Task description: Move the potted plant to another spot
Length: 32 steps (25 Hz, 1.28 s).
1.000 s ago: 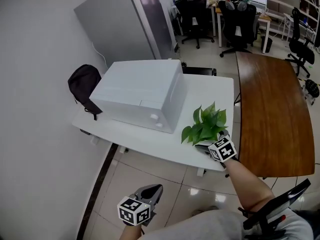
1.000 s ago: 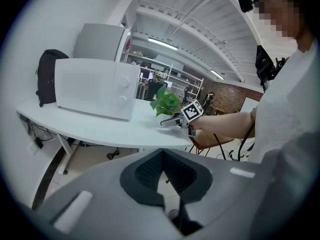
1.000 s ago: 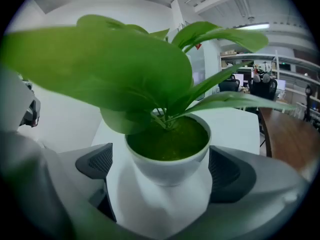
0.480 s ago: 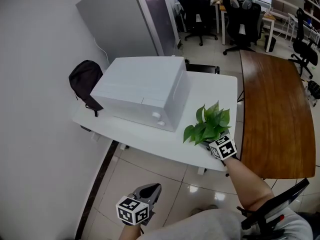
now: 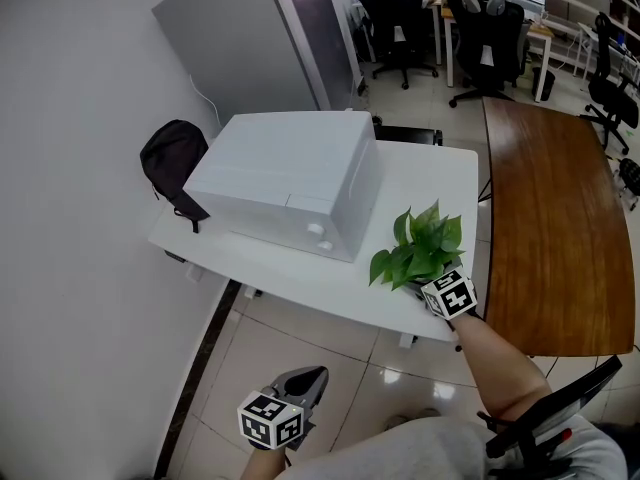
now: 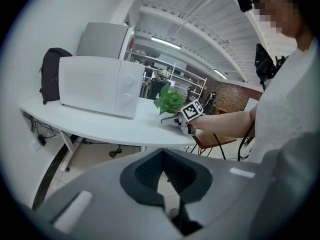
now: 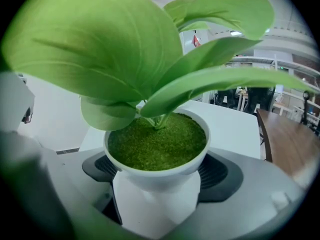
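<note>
The potted plant (image 5: 422, 248), green leaves in a small white pot (image 7: 157, 181), stands near the front right corner of the white table (image 5: 300, 278). My right gripper (image 5: 416, 285) reaches in under the leaves. Its jaws have just been closing, and its dark pads (image 7: 222, 176) now press on both sides of the pot. The left gripper view shows the plant (image 6: 170, 101) with the right gripper (image 6: 171, 119) at its base. My left gripper (image 5: 310, 378) hangs low over the floor, in front of the table. It is shut with nothing in it.
A white microwave (image 5: 290, 178) fills the table's left half, just left of the plant. A brown wooden table (image 5: 545, 228) adjoins on the right. A black backpack (image 5: 172, 158) hangs at the far left corner, and a grey fridge (image 5: 250, 48) stands behind. Office chairs (image 5: 485, 38) stand farther back.
My right gripper has edged forward under the leaves and closed in on the pot. The left gripper has kept still.
</note>
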Motion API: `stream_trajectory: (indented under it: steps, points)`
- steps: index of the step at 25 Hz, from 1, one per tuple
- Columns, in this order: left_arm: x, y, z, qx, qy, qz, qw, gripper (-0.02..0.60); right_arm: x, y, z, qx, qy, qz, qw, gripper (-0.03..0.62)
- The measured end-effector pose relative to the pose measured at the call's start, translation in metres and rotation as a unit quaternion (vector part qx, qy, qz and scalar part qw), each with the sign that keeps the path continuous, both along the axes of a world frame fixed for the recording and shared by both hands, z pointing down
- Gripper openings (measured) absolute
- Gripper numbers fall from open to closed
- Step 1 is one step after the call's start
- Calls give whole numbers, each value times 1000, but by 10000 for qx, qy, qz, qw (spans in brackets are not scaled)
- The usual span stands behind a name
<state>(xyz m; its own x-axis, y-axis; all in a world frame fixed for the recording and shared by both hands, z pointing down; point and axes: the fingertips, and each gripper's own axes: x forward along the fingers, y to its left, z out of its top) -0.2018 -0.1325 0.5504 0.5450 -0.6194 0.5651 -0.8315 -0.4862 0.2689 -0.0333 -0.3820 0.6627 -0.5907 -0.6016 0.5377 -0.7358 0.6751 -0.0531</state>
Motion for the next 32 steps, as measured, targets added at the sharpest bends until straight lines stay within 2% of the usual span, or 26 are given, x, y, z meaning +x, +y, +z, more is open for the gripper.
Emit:
stream_trajectory:
  steps: [9, 15, 24, 32]
  points:
    - [0, -7, 1, 103, -51, 7, 9999, -5, -2, 6, -9, 102, -59, -53, 9999, 472]
    - [23, -19, -5, 232, -21, 320, 9992, -5, 14, 14, -21, 161, -87, 2, 9998, 472]
    - [95, -40, -9, 293, 106, 1213, 9921, -6, 111, 22, -32, 225, 29, 655, 9976, 472]
    - [186, -60, -9, 375, 219, 2249, 9734, -5, 234, 46, -35, 252, 116, 1633, 9862, 472]
